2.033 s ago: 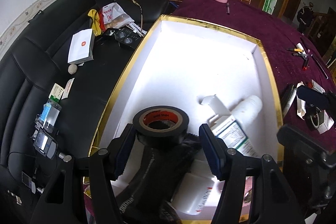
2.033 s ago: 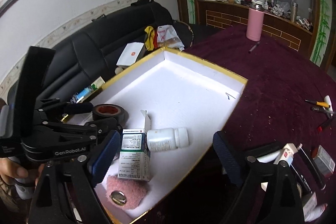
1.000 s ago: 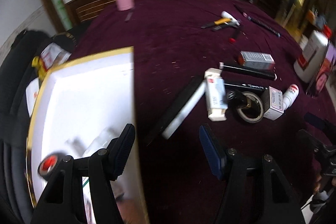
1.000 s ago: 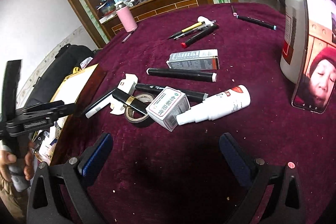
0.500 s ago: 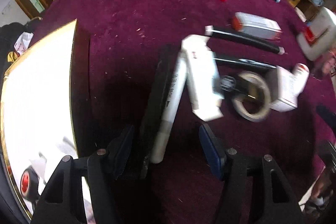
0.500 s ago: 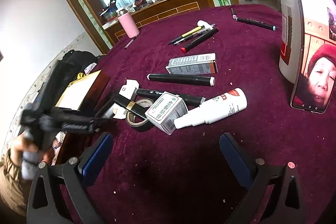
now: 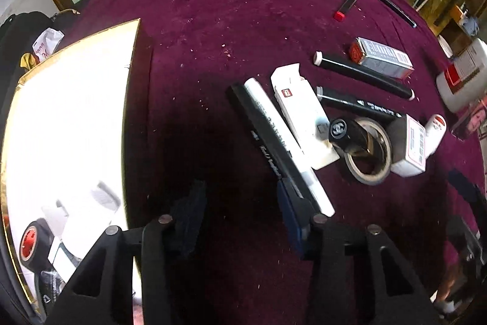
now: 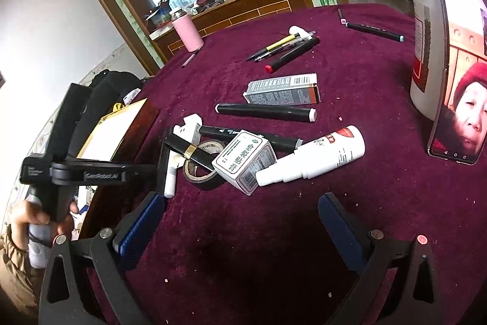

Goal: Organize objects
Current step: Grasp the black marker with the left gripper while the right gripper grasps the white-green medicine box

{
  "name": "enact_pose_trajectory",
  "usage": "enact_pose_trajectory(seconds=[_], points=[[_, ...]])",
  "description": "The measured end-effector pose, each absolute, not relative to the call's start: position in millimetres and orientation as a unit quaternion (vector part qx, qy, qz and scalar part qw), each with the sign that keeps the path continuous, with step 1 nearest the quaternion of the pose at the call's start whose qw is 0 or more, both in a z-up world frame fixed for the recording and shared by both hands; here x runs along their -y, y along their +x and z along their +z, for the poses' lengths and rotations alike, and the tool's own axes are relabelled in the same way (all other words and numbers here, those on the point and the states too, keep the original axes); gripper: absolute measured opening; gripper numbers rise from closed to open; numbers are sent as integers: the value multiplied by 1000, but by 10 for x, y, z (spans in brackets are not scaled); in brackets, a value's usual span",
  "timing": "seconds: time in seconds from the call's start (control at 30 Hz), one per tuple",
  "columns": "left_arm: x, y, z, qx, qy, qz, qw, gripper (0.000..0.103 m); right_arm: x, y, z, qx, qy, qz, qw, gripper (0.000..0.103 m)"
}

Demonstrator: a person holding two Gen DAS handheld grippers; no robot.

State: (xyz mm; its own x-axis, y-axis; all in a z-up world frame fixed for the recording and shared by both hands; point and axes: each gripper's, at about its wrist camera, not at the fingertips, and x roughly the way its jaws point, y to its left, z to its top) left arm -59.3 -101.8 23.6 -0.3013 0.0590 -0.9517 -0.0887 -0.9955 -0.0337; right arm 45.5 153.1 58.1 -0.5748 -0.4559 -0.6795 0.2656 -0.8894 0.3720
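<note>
Hovering low over the maroon cloth (image 7: 243,20), the left gripper (image 7: 240,209) has its jaws spread, its right pad at the near end of a white marker (image 7: 283,139) beside a black bar (image 7: 261,130); contact is unclear. The right gripper (image 8: 240,215) gapes wide, empty, near a tape ring (image 8: 202,169) and small carton (image 8: 243,162). At left, the gold-rimmed white box (image 7: 127,99) is glare-washed, contents hard to make out.

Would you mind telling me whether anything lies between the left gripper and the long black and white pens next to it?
Nothing visible does. The left gripper is open, and the black pen and white pen lie side by side on the cloth, their near ends already at its right finger. The white carton lies beyond them.
</note>
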Motion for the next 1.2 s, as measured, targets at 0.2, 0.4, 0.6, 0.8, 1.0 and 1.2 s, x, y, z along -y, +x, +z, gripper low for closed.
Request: enact_pose_trajectory(seconds=[0.2,0.4,0.6,0.8,1.0,1.2], points=[[1061,-676,237,20,-581,813,31,46,-1532,425,561,114,418,-877,207,103],[1043,-738,324,50,-567,822,33,46,-1517,391,578,112,418,-877,211,103],[940,-764,174,56,-577,814,26,46,-1484,418,622,104,412,-879,216,103],[1072,-694,194,64,-575,816,17,43,-1492,413,613,108,409,-880,216,103],[904,-787,112,13,-576,817,2,40,-1517,385,576,113,414,-879,209,103],[851,-689,115,-9,-552,834,7,27,-1573,375,595,107,416,-880,202,103]])
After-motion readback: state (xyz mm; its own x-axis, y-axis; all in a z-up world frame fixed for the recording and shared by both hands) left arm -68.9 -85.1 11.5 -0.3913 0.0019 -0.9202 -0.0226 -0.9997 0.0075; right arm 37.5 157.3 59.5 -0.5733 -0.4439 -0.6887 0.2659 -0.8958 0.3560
